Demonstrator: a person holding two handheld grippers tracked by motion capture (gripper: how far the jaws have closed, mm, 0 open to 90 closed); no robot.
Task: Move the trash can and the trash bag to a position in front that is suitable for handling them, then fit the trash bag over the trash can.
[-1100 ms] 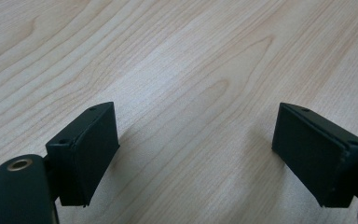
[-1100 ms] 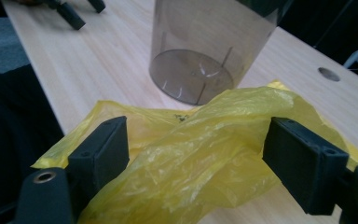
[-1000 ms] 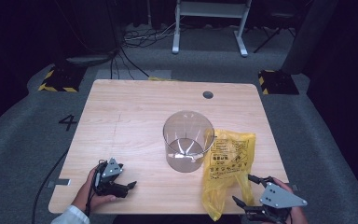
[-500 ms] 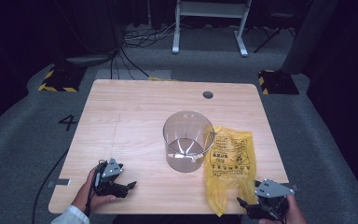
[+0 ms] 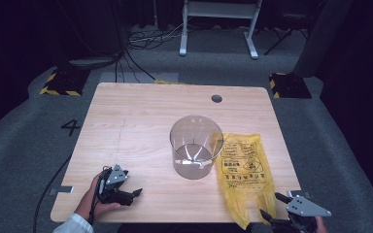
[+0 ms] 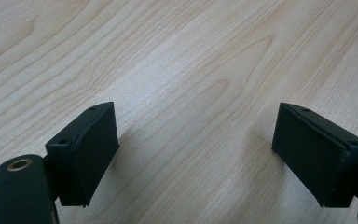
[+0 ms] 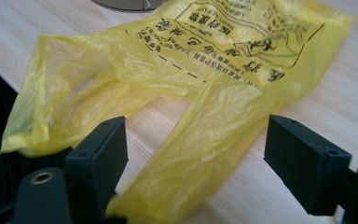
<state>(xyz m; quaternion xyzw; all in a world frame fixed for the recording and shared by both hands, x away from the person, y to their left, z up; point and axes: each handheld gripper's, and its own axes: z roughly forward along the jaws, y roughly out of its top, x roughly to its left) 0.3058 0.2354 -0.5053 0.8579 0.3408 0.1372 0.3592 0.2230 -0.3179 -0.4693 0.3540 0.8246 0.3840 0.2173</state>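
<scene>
At the table's near right edge, the yellow bag (image 5: 243, 167) lies flat at 3 o'clock of the clear bin (image 5: 195, 145), untouched: long axis 12 to 6, handles toward you. Your right gripper (image 7: 193, 158) straddles a handle, jaws apart; nothing is grasped. Your left gripper (image 5: 126, 194) idles, jaws apart.

A clear plastic bin (image 5: 195, 147) stands upright near the middle of the wooden worktop (image 5: 136, 121); a dark round hole (image 5: 216, 98) sits near the worktop's far edge.
</scene>
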